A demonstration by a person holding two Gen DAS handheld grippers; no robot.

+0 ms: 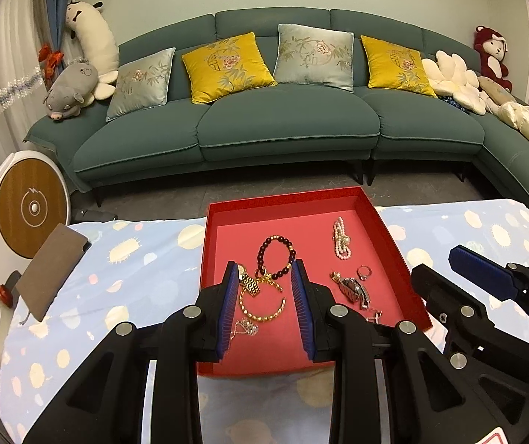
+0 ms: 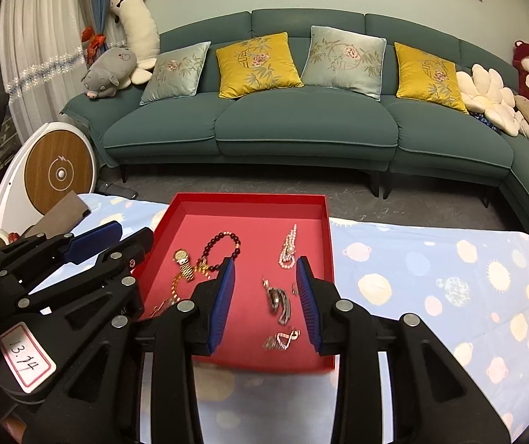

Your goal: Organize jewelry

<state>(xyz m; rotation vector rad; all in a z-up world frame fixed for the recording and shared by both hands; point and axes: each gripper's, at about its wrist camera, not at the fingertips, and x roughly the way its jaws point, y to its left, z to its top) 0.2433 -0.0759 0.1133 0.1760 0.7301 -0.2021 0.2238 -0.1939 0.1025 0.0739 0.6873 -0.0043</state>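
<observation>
On the planet-print cloth (image 1: 146,270): red tray (image 1: 283,207), open-topped, holding all jewelry. Near tray centre: dark bead bracelet (image 1: 277,257), gold tassel at its 6 o'clock. At 9 o'clock of the bracelet: gold watch (image 2: 184,262), patterned band trailing toward 5 o'clock. Below, at 6 o'clock: gold chain bracelet (image 1: 262,305), curved open; thin pale chain (image 1: 244,327) just beside it at 7 o'clock. Toward 2 o'clock of tray centre: pearl bracelet (image 1: 341,239). At 4 o'clock: silver ring (image 1: 363,272), with silver watch (image 1: 355,288) just beside it at 7 o'clock. Further toward 6 o'clock in right wrist view: small rose-toned pendant piece (image 2: 283,338).

Left gripper (image 1: 262,273): fingers spread apart, nothing between them, poised over the gold pieces; contact with the tray cannot be told. Right gripper (image 2: 266,272): fingers likewise parted, holding nothing, framing the silver watch from above.

Beyond the tray at 12 o'clock: green sofa (image 1: 286,122) with yellow and grey cushions. At 9 o'clock on the cloth: brown pouch (image 1: 51,266).
</observation>
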